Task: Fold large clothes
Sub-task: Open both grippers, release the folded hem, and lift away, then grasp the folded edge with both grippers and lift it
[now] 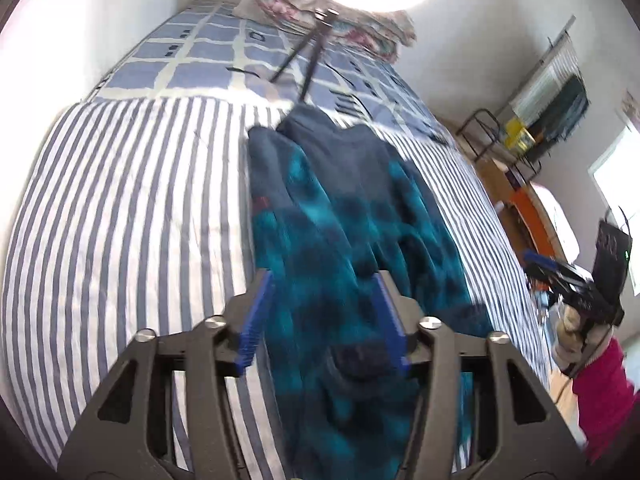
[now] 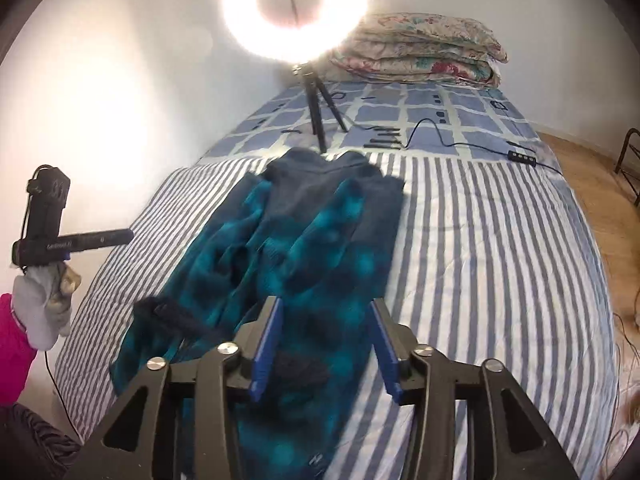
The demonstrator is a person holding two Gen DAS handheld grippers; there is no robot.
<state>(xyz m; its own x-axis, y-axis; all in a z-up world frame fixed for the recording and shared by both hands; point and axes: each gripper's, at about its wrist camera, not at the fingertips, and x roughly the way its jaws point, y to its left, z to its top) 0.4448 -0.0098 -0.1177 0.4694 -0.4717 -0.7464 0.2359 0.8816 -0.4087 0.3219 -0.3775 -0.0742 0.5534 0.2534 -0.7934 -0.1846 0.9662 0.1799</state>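
Observation:
A teal and navy tie-dye hooded sweatshirt (image 1: 340,216) lies lengthwise on the striped bed cover (image 1: 132,208), hood at the far end, sleeves folded in over the body. It also shows in the right wrist view (image 2: 304,248). My left gripper (image 1: 324,280) is open and empty, held above the sweatshirt's lower part. My right gripper (image 2: 326,308) is open and empty, above the same lower part. The right gripper shows at the right edge of the left wrist view (image 1: 568,276); the left gripper shows at the left edge of the right wrist view (image 2: 68,240).
A ring light on a tripod (image 2: 316,112) stands on the blue checked sheet (image 2: 460,124) beyond the hood, with a cable and remote (image 2: 520,157). Folded floral quilts (image 2: 424,48) sit at the headboard end. A wall runs left; wooden floor (image 2: 600,200) and a shelf (image 1: 532,132) lie right.

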